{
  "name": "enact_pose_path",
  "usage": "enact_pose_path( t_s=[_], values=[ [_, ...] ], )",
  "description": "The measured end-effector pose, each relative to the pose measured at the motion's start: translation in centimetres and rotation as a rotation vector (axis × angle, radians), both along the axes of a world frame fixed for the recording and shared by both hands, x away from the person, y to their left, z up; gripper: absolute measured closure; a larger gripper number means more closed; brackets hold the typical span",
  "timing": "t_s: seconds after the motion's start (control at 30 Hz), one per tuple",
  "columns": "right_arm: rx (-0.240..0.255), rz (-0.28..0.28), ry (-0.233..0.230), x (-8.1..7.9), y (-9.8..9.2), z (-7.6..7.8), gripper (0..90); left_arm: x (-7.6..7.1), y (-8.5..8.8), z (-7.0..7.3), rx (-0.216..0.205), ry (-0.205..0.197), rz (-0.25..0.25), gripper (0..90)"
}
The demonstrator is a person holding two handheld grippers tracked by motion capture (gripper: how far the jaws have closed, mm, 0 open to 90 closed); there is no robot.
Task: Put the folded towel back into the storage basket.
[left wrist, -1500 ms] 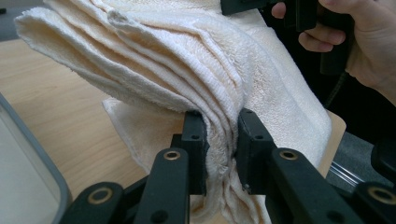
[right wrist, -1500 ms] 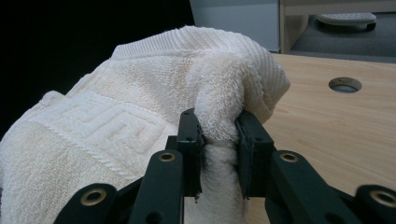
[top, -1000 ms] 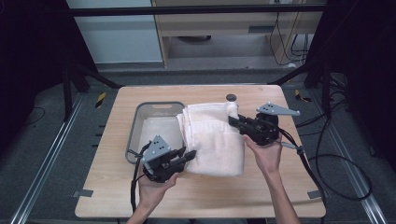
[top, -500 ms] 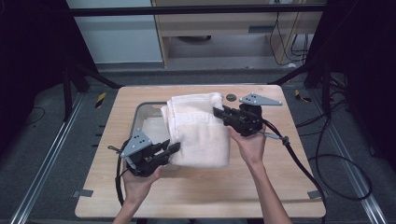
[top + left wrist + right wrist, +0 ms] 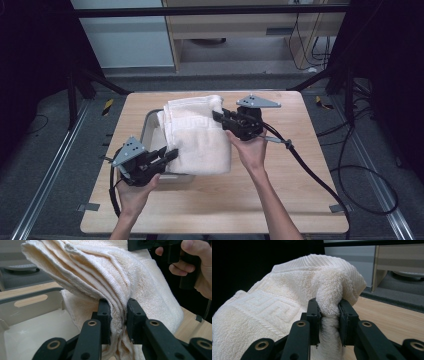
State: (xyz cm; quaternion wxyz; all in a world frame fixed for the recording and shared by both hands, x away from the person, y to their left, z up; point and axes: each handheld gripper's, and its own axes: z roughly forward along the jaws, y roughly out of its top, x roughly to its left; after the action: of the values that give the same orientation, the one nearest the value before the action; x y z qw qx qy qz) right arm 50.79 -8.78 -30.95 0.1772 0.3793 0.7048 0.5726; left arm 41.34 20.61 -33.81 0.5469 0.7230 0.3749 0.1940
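Nearest the person, the left tongs (image 5: 170, 155) pinched the bunched layers of the folded cream towel (image 5: 197, 135) at its near end. The towel hung partly over the grey tray (image 5: 150, 122) and partly over the desk (image 5: 300, 200). Farther off, the right tongs (image 5: 220, 117) pinched a thick fold at the towel's far end. The towel seemed lifted and part-way over the tray; lowering it in and letting go remained.

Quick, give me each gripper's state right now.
Left gripper: shut on the folded towel.
Right gripper: shut on the towel's other edge.
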Motion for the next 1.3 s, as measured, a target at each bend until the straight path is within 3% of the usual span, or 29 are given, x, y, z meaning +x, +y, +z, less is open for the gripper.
enact_pose_path(
  t_s=[0.8, 1.03, 1.3],
  values=[
    [-0.012, 0.039, 0.008, 3.5, 7.3, -0.1, 73.5, 1.7, 5.7, 0.0, -0.003, 0.027, 0.137, 74.7],
    [-0.015, 0.042, 0.029, 4.8, 9.0, -1.3, 73.5, 2.8, 7.0, -0.8, 0.007, 0.062, 0.160, 74.7],
    [-0.023, 0.045, 0.083, 6.4, 10.6, -3.9, 73.4, 3.9, 7.9, -2.4, 0.043, 0.110, 0.191, 74.7]
  ],
)
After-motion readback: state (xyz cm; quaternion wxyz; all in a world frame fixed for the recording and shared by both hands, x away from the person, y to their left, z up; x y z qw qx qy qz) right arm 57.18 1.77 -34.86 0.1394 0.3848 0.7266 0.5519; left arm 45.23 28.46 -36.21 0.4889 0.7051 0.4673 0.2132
